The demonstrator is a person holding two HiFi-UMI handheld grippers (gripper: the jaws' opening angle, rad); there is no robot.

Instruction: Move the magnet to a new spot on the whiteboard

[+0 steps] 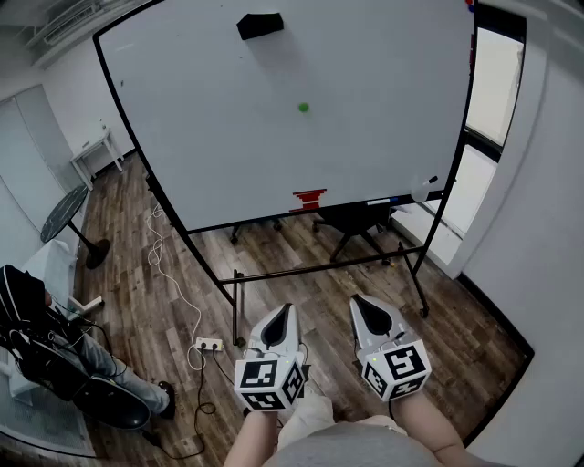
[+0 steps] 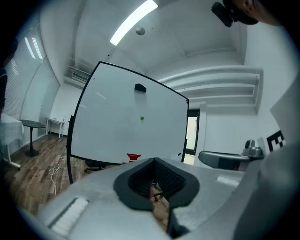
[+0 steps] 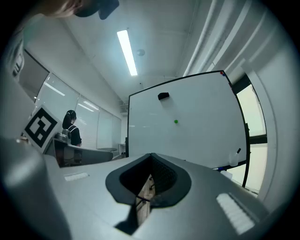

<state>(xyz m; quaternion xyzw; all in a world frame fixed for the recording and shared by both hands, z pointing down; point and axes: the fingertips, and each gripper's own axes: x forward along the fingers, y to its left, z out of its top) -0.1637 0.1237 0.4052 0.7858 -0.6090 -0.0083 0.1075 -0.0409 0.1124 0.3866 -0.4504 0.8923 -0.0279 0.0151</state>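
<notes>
A small green magnet (image 1: 303, 108) sticks near the middle of the large whiteboard (image 1: 210, 137), which stands on a black rolling frame across the room. The magnet also shows in the left gripper view (image 2: 142, 118) and the right gripper view (image 3: 176, 122). Both grippers hang low in front of the person, well short of the board. My left gripper (image 1: 285, 313) points at the board with its jaws together and nothing between them (image 2: 154, 161). My right gripper (image 1: 363, 303) sits beside it, likewise shut and empty (image 3: 151, 157).
A black eraser (image 1: 260, 25) sits high on the board and a red block (image 1: 308, 198) at its lower edge. An office chair (image 1: 356, 223) stands behind the frame. A power strip (image 1: 210, 345) and cable lie on the wood floor; a seated person (image 1: 46, 337) is at left.
</notes>
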